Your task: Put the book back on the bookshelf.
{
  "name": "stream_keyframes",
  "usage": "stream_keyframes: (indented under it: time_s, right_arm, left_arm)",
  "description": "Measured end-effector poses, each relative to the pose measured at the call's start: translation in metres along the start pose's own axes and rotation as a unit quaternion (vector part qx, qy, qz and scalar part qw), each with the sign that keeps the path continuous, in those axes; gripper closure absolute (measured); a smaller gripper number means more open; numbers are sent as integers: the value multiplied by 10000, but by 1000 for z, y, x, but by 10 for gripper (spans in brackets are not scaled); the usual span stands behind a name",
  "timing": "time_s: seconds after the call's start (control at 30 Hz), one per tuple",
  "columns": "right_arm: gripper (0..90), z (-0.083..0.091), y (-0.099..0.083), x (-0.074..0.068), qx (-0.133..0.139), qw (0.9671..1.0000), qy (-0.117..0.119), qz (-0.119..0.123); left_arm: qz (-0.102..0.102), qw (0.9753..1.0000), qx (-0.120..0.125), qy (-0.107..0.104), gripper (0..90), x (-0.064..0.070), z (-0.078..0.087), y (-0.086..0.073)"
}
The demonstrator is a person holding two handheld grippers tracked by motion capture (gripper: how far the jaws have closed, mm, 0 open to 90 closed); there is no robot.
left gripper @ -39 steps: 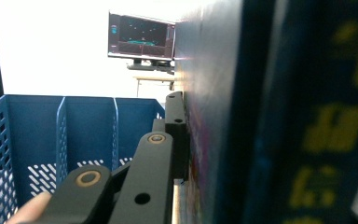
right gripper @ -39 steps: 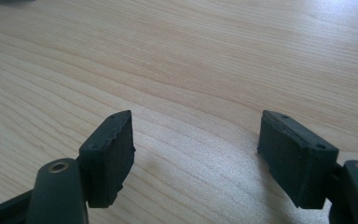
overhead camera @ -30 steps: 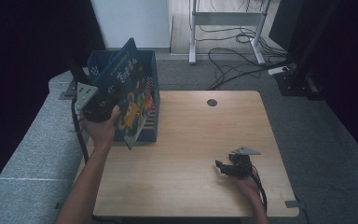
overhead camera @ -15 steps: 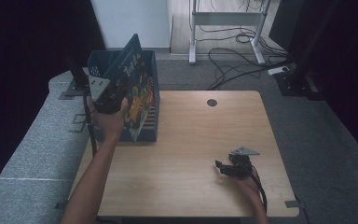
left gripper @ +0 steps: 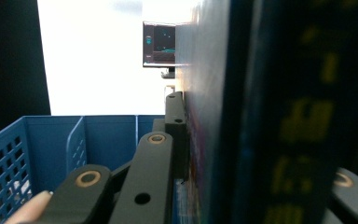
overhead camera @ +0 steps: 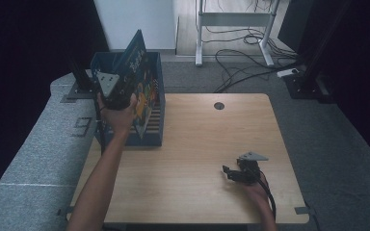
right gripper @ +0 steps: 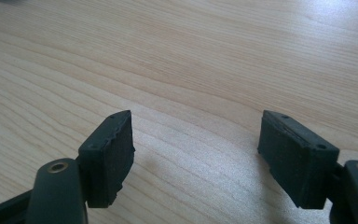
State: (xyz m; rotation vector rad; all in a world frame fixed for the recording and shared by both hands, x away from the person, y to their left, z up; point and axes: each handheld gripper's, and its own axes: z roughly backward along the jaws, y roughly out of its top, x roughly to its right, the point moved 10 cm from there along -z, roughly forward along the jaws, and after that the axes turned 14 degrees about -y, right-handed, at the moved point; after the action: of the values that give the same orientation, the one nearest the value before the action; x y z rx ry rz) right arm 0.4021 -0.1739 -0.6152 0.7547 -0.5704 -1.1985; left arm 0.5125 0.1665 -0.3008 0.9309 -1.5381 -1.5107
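- Two grippers in use, one per hand, at a wooden table.
- Left gripper is up over the blue crate, which sits at the table's far left corner and overhangs the left edge.
- Left gripper is clamped on a book with a dark blue, brightly printed cover; in the left gripper view one black jaw presses flat against the book's face and the other jaw sits on its opposite side.
- Book stands on edge, tilted, its lower part inside the crate and its top corner well above the crate's rim.
- Crate's perforated blue wall and an inner divider show beside the jaws in the left gripper view.
- Right gripper rests low near the table's near right corner, well apart from the crate.
- Right gripper is released: jaws spread wide, bare wood grain between them, nothing held.
- Small dark round hole near the table's far edge.
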Motion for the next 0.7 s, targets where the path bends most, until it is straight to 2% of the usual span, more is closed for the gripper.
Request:
stream_keyframes:
  time_s: [0.2, 0.37, 0.43, 0.7]
  right_arm:
    - [257, 0, 0, 0, 8, 10000, -1, -6]
    - [256, 0, 0, 0, 5, 10000, 30, -31]
    - [254, 0, 0, 0, -4, 10000, 46, -41]
    - [257, 2, 0, 1, 37, 9999, 73, -130]
  left_arm:
    - [-25, 10000, -42, 21, 820, -1, -19, -13]
    - [20, 10000, -5, 64, 820, -2, -29, -17]
    - [-9, 9998, 27, 175, 820, -4, -35, -19]
    - [-168, 9995, -2, 280, 820, -7, -48, -25]
